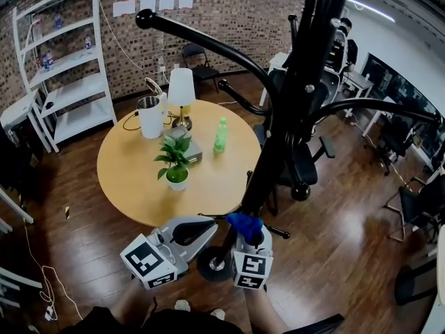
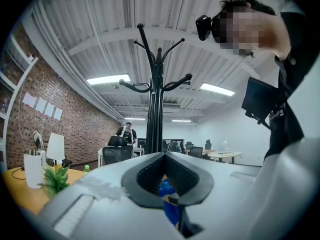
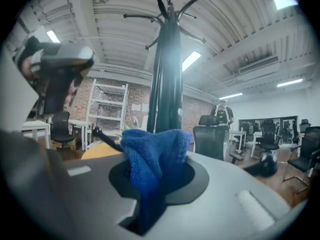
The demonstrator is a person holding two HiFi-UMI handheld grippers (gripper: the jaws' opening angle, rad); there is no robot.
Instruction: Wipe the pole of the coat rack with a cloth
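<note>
The black coat rack pole (image 1: 278, 138) rises from its round base (image 1: 208, 266) and leans toward the upper right in the head view. It also stands straight ahead as the pole (image 2: 156, 119) and the pole (image 3: 167, 84) in the two gripper views. My right gripper (image 1: 247, 234) is shut on a bunched blue cloth (image 1: 245, 223), held close against the pole's lower part. The cloth (image 3: 155, 154) bulges out of the right gripper (image 3: 157, 171). My left gripper (image 1: 208, 227) sits just left of the pole, shut with nothing in it. Through the left gripper (image 2: 162, 156) I glimpse the blue cloth (image 2: 167, 189).
A round wooden table (image 1: 132, 179) behind the rack carries a potted plant (image 1: 175, 160), a green bottle (image 1: 220, 135), a lamp (image 1: 181, 89) and a kettle (image 1: 150, 117). Curved rack hooks (image 1: 201, 37) reach out overhead. A white shelf (image 1: 66, 75) stands left; office chairs (image 1: 306, 165) stand right.
</note>
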